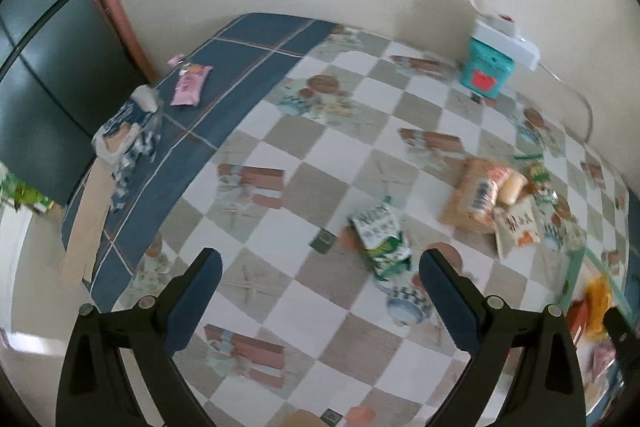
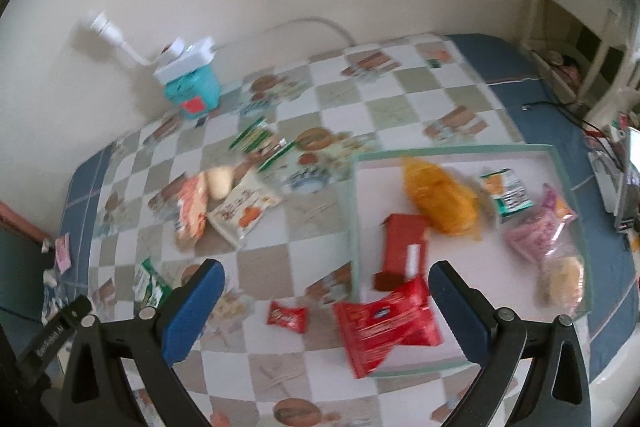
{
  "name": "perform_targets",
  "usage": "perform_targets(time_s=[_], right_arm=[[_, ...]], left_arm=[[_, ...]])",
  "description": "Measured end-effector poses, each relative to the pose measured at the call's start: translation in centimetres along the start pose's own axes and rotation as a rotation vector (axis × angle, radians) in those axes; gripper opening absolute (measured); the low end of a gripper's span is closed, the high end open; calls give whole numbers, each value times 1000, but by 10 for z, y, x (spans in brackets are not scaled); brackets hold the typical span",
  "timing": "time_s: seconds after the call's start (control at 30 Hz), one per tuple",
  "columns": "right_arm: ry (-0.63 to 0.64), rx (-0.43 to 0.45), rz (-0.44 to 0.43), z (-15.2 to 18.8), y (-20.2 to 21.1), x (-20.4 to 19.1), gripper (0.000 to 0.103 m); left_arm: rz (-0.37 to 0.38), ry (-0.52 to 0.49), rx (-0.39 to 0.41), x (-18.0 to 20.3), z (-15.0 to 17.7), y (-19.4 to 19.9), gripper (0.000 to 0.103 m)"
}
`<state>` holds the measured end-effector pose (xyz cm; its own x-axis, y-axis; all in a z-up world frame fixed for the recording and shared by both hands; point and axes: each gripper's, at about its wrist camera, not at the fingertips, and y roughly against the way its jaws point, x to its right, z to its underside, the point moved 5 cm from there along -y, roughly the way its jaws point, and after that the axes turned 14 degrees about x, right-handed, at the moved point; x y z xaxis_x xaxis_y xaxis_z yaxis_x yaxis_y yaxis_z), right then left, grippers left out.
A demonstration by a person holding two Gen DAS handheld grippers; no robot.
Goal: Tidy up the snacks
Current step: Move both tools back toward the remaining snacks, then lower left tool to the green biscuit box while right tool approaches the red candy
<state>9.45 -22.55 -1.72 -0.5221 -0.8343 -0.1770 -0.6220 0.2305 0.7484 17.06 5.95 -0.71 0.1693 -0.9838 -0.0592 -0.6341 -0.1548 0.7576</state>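
Both jaws spread wide, empty: left gripper (image 1: 320, 267) above green packet (image 1: 382, 239), right gripper (image 2: 326, 281) above red packet (image 2: 386, 323).

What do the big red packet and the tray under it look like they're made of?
Big red packet: seemingly glossy plastic film, going by its sheen, creases and crimped ends. Tray: rigid, matte white floor with a pale green rim; likely cardboard or plastic, but blur leaves that open.

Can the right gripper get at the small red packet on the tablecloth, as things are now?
Probably yes. The right gripper is open and empty, and the small red packet lies flat just ahead between its fingers, apart from the big red bag on the tray edge. Nothing covers it.
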Motion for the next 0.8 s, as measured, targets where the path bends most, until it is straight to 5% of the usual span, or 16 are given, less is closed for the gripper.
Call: perform_targets(time_s=[0.43,0.8], right_arm=[[99,-40,-43,20,-15,-53,103],[99,-149,-32,47,-49,-52,103]], left_arm=[[-37,96,-52,-32,2,-20,99],[-3,72,-178,-9,29,-57,99]])
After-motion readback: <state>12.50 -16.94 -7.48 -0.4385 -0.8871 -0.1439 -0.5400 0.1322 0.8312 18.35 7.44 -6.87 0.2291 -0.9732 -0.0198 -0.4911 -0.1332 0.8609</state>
